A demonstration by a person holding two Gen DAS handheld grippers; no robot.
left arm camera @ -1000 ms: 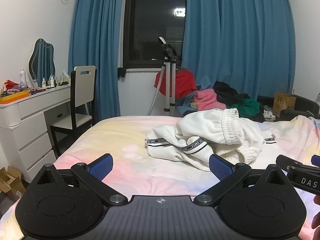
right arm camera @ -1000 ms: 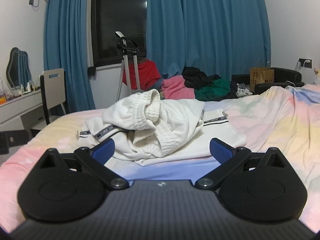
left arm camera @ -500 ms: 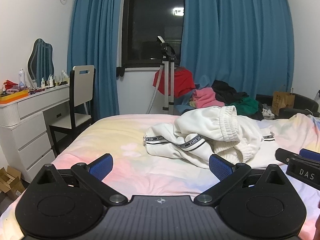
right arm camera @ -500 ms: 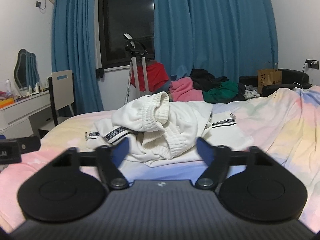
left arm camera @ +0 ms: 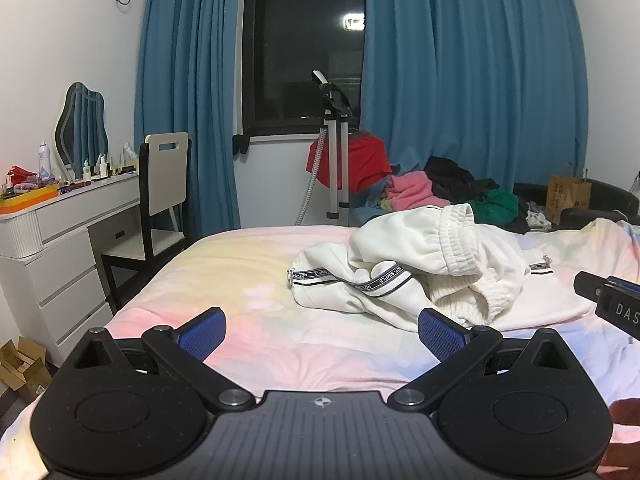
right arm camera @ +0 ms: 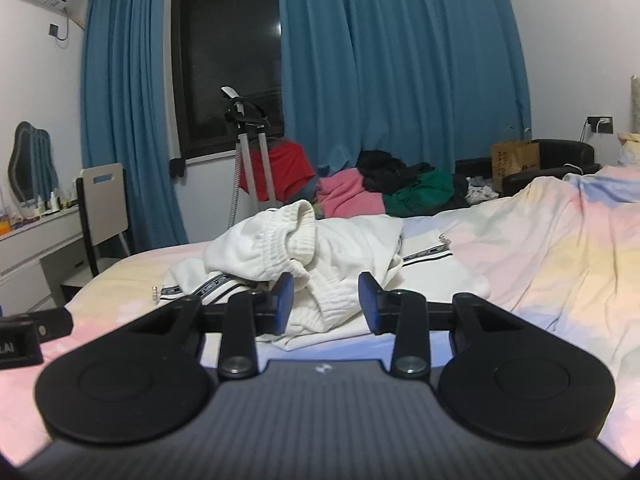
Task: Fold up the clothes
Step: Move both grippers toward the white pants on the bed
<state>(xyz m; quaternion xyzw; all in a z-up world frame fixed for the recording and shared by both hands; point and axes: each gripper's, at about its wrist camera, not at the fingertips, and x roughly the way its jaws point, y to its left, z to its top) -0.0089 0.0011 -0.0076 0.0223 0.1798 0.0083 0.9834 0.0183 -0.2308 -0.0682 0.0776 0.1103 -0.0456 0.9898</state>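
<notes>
A crumpled white garment (left arm camera: pixel 416 264) with black lettered trim and ribbed cuffs lies in a heap on the pastel bed (left arm camera: pixel 248 272). It also shows in the right wrist view (right arm camera: pixel 320 256). My left gripper (left arm camera: pixel 320 330) is wide open and empty, held above the bed short of the garment. My right gripper (right arm camera: pixel 326 300) has its jaws partly closed with a clear gap between them, empty, just in front of the garment's near ribbed edge. The right gripper's tip shows at the right edge of the left wrist view (left arm camera: pixel 608 300).
A white dresser (left arm camera: pixel 60 240) with bottles and a chair (left arm camera: pixel 160 200) stand left of the bed. A garment steamer stand (left arm camera: pixel 334 152) and a pile of coloured clothes (left arm camera: pixel 440 192) sit under the blue curtains. A paper bag (right arm camera: pixel 514 160) is at the right.
My right gripper's jaws have narrowed from wide open to a smaller gap and it has risen a little. My left gripper has stayed open and shifted slightly.
</notes>
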